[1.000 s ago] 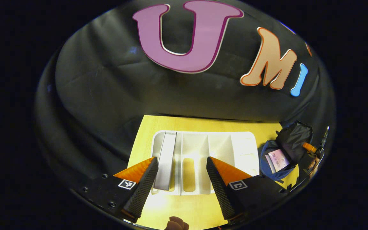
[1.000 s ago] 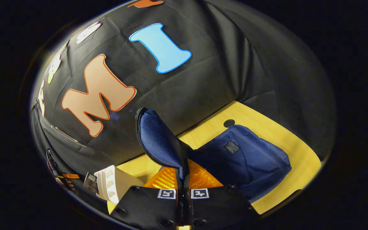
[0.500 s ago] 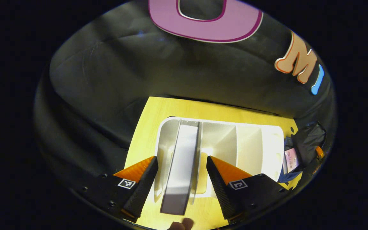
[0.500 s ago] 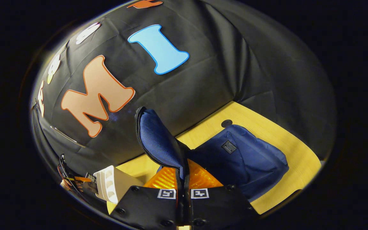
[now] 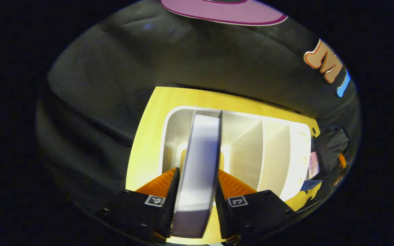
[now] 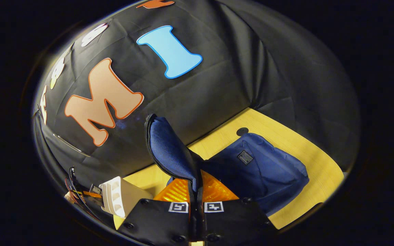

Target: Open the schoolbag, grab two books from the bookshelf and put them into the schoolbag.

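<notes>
White book [image 5: 197,171] stands in the shelf [image 5: 286,153], clamped between my left gripper [image 5: 193,191] fingers, while my right gripper [image 6: 196,191] pinches the bag [image 6: 262,174] flap [image 6: 169,150] open: second-book pickup, I judge; next, lift straight clear of the dividers.

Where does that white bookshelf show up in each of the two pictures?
Left gripper view: the bookshelf sits mid-frame on the table, a book standing in it.
Right gripper view: low at the left edge, beside the schoolbag.
Shared landmark: the yellow table.
</notes>
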{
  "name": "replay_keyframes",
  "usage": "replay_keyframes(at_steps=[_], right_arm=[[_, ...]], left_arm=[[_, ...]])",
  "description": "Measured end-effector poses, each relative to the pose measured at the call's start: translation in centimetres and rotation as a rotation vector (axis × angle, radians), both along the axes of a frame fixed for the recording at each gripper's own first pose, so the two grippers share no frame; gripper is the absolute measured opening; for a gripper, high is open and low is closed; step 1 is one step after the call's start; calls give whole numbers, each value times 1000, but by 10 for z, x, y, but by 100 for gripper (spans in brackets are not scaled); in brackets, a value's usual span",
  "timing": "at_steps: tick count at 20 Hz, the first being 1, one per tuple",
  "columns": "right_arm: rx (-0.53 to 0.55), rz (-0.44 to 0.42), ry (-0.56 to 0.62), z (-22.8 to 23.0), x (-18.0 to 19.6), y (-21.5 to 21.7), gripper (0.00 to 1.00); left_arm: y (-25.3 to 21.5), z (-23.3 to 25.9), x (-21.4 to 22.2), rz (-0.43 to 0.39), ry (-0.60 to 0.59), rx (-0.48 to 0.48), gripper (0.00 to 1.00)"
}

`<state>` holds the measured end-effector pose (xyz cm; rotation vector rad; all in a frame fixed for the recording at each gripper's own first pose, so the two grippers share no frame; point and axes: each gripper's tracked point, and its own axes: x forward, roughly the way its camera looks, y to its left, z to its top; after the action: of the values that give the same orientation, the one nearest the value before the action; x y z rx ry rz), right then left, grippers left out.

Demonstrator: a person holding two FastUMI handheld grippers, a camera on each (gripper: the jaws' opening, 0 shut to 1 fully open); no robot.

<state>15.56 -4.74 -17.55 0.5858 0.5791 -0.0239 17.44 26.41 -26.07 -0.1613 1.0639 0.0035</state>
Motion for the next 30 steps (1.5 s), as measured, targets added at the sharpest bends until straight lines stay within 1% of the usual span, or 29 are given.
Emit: replay_keyframes(at_steps=[1,2,3,6,13,15,21,24,26,29,30], right_arm=[[-6,2,1,-1,0,0,3],[-13,8,1,-1,-1,1,5],[-19,11,0,-2,-1,1,3],[-16,8,0,-1,0,0,3],[-18,6,3,-4,-1,-2,3],[-21,8,5,-4,-1,-1,3],[-12,3,5,-2,-2,-1,3],[-6,-3,6,-3,-2,-2,5],[-5,-5,6,-4,-3,-2,3],[-5,-6,5,-3,-3,-3,3],[-4,-7,4,-3,-3,-3,5]], left_arm=[[3,1,-2,-2,19,18,42],[2,1,-1,-7,21,16,39],[2,0,-1,-10,30,18,39],[4,2,0,-6,33,18,37],[6,6,0,-4,37,21,36],[6,10,1,-15,33,29,37],[10,47,3,-35,-11,27,36],[11,69,5,-29,-41,-1,36],[14,82,5,-19,-38,-21,36],[22,102,5,-20,-69,-3,36],[25,109,4,-17,-77,-6,36]])
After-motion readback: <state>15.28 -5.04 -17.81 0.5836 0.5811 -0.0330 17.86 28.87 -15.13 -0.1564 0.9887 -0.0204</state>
